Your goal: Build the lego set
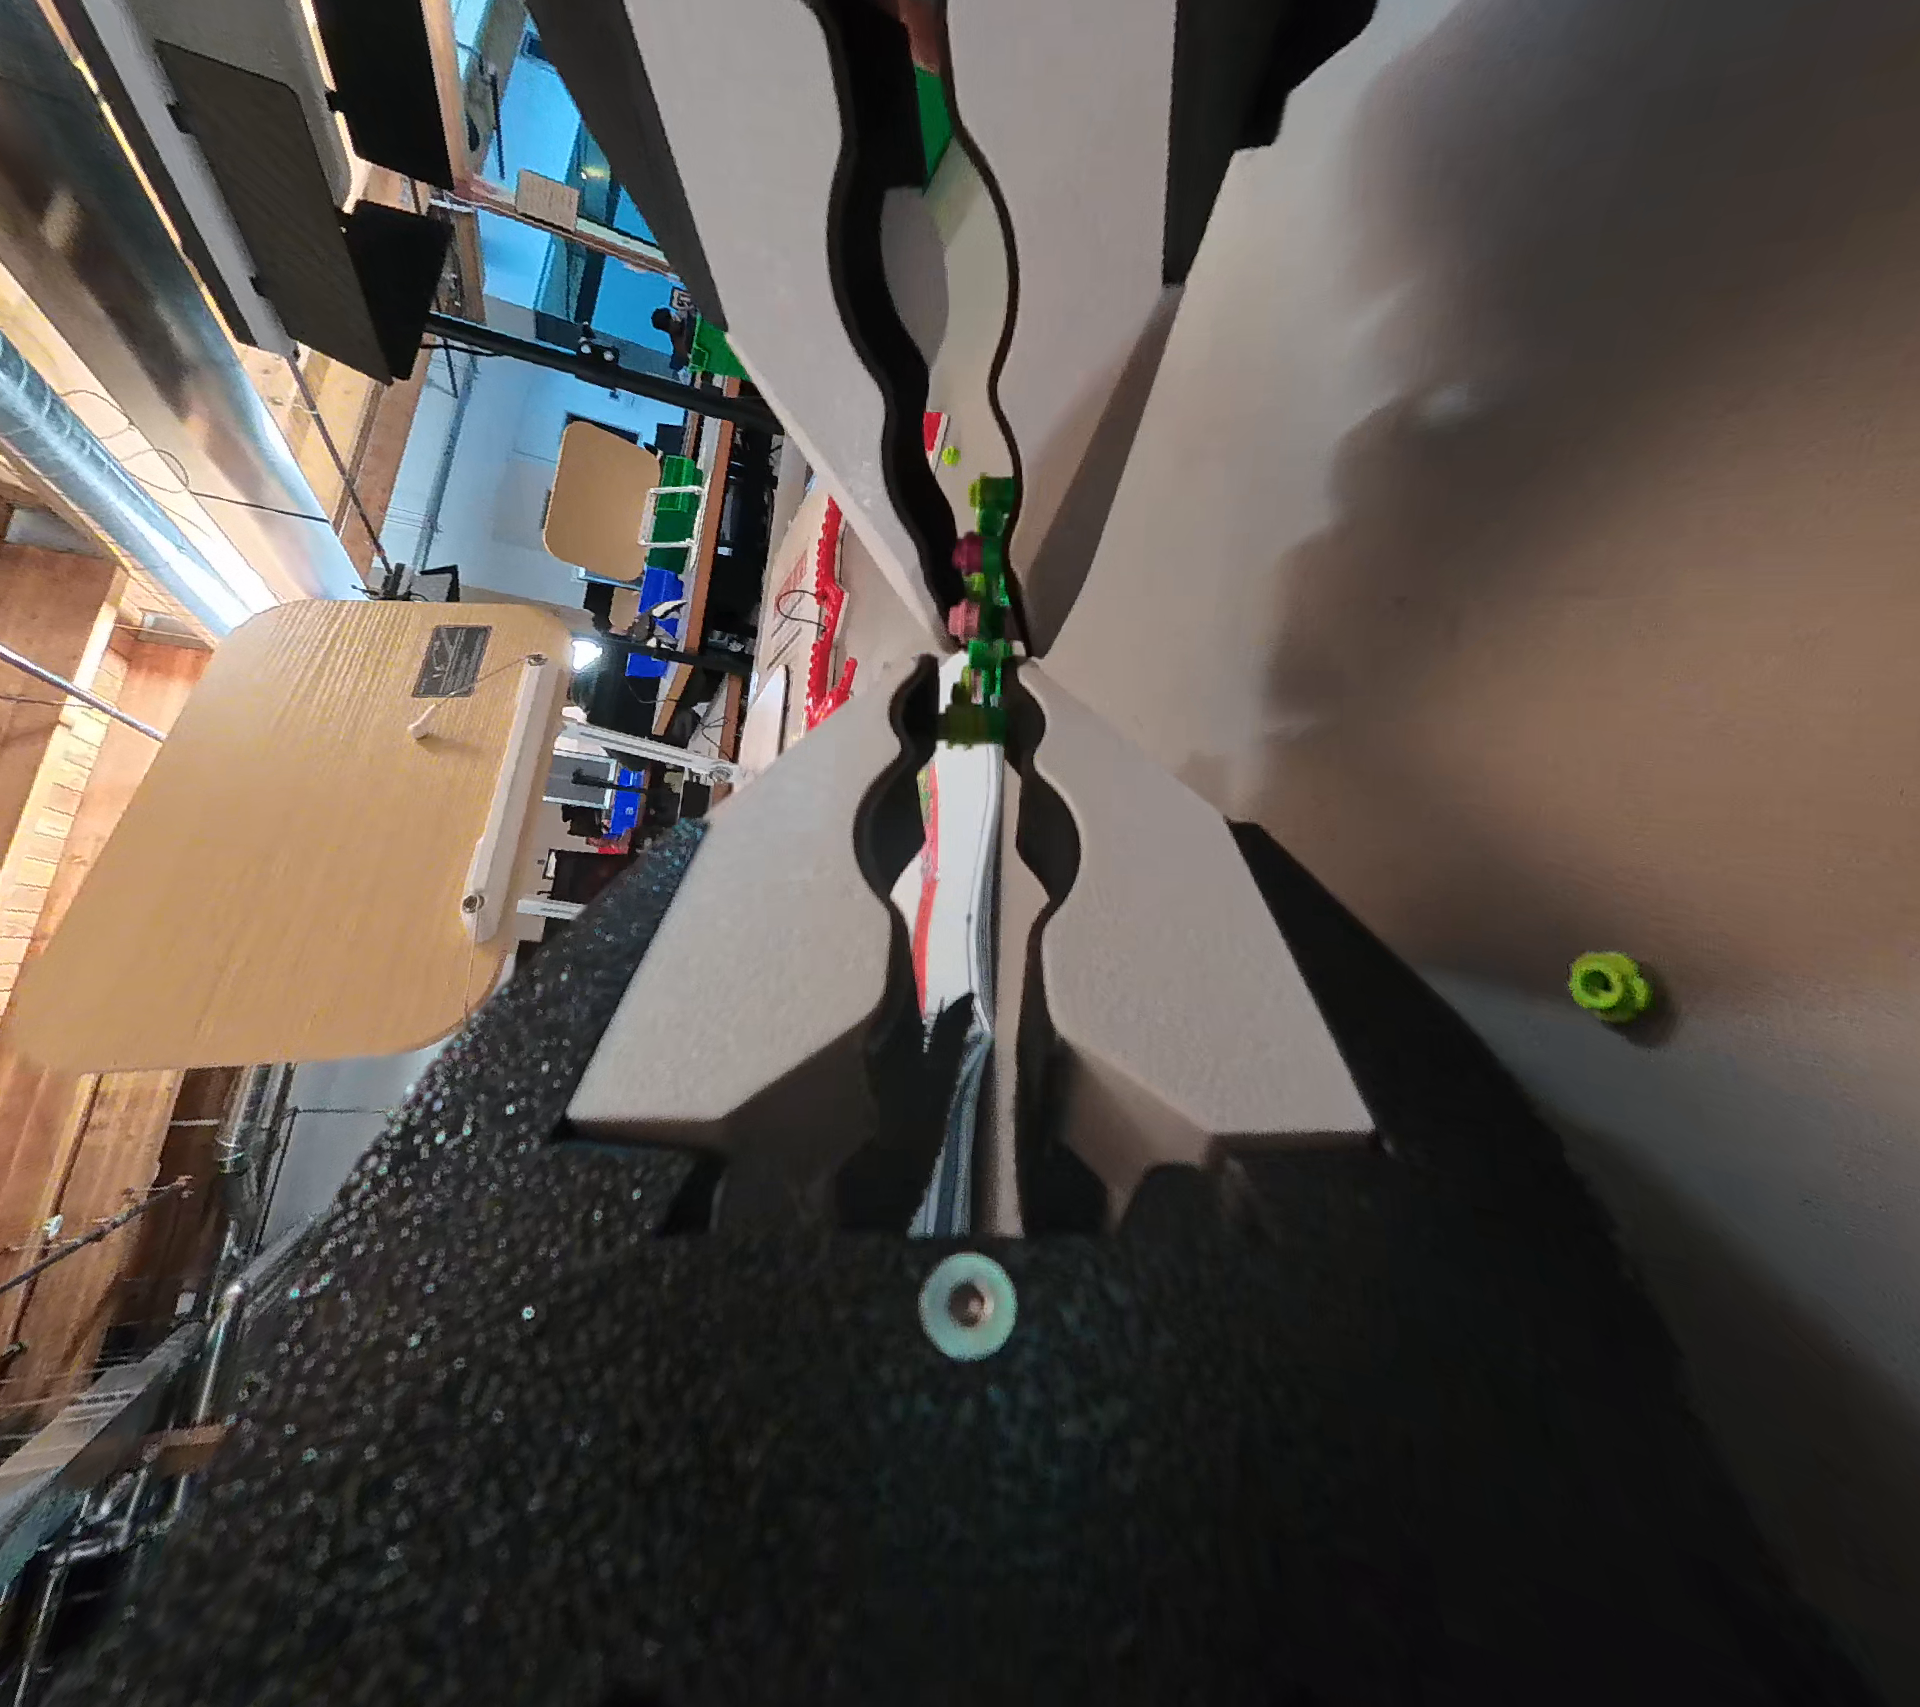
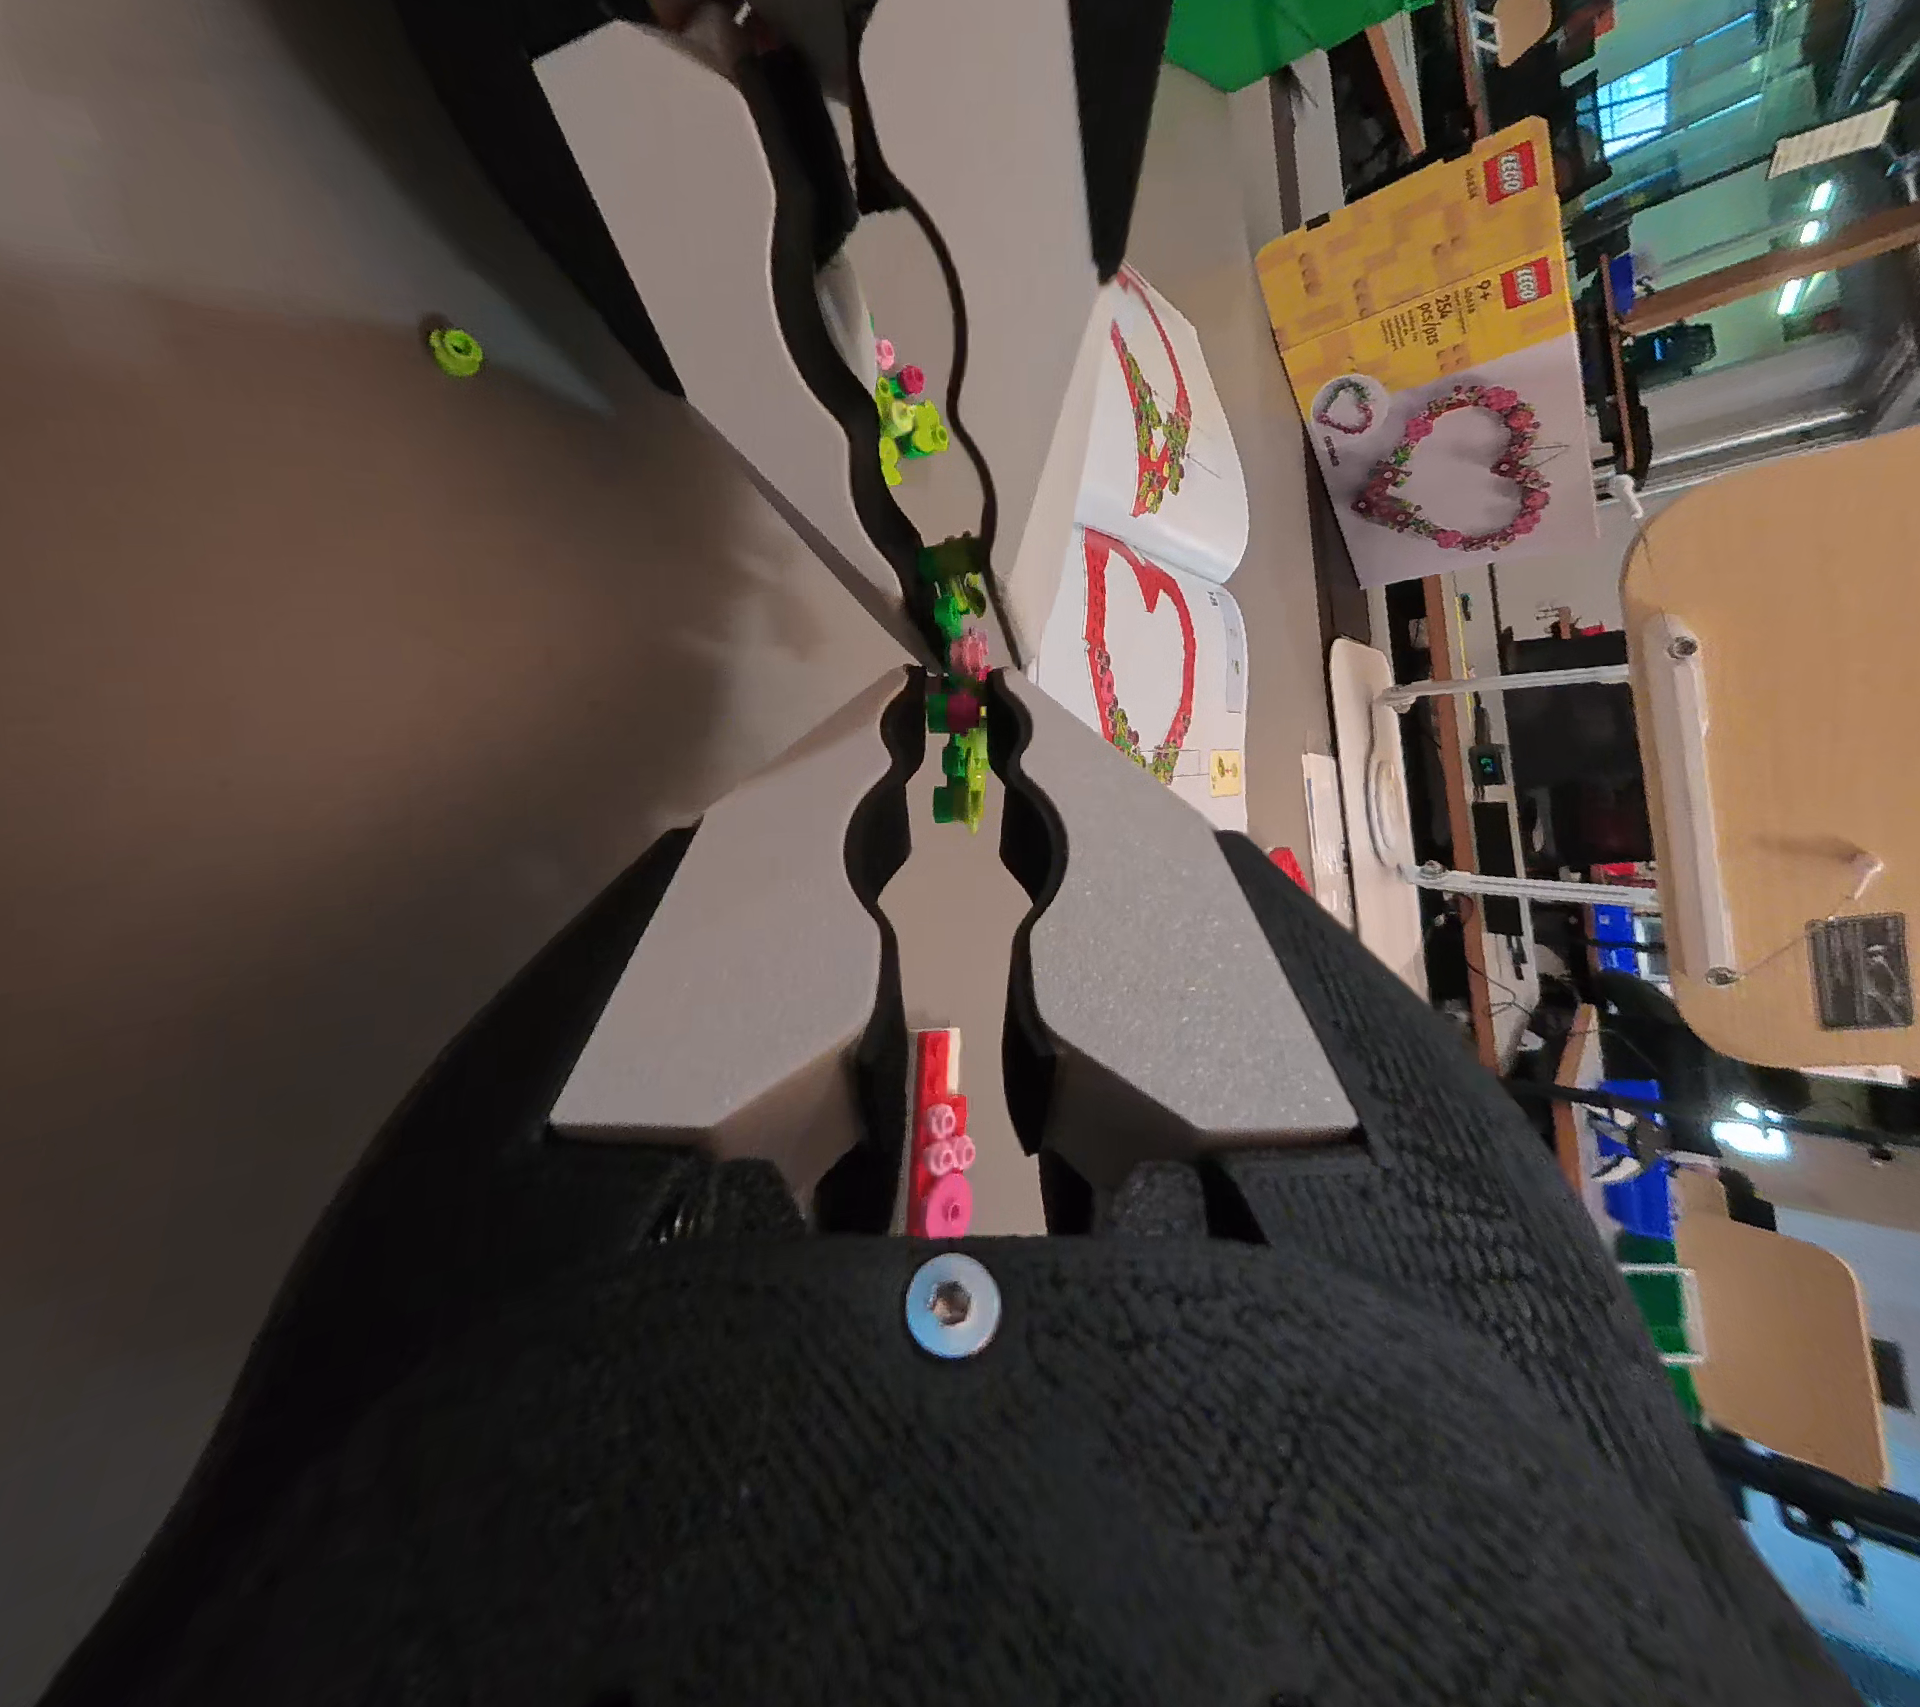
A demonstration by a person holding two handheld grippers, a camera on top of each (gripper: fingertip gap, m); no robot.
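A small assembly of green leaves with pink flowers (image 1: 987, 608) is held over the grey table (image 1: 1558, 514), between my two grippers, which meet tip to tip. My left gripper (image 1: 971, 689) is shut on one end of it. My right gripper (image 2: 954, 693) is shut on the other end of the same assembly (image 2: 961, 707). In the left wrist view the right gripper (image 1: 982, 634) comes in from the top. In the right wrist view the left gripper (image 2: 961, 649) comes in from the top. A red heart-frame section with pink flowers (image 2: 940, 1127) lies behind my right fingers.
A loose lime-green piece (image 1: 1608, 987) lies alone on the table, also in the right wrist view (image 2: 455, 348). A few lime and pink pieces (image 2: 904, 410) lie farther off. The open instruction booklet (image 2: 1143, 618) and the yellow set box (image 2: 1455, 369) sit beyond, with wooden chairs (image 2: 1787, 722) past the table edge.
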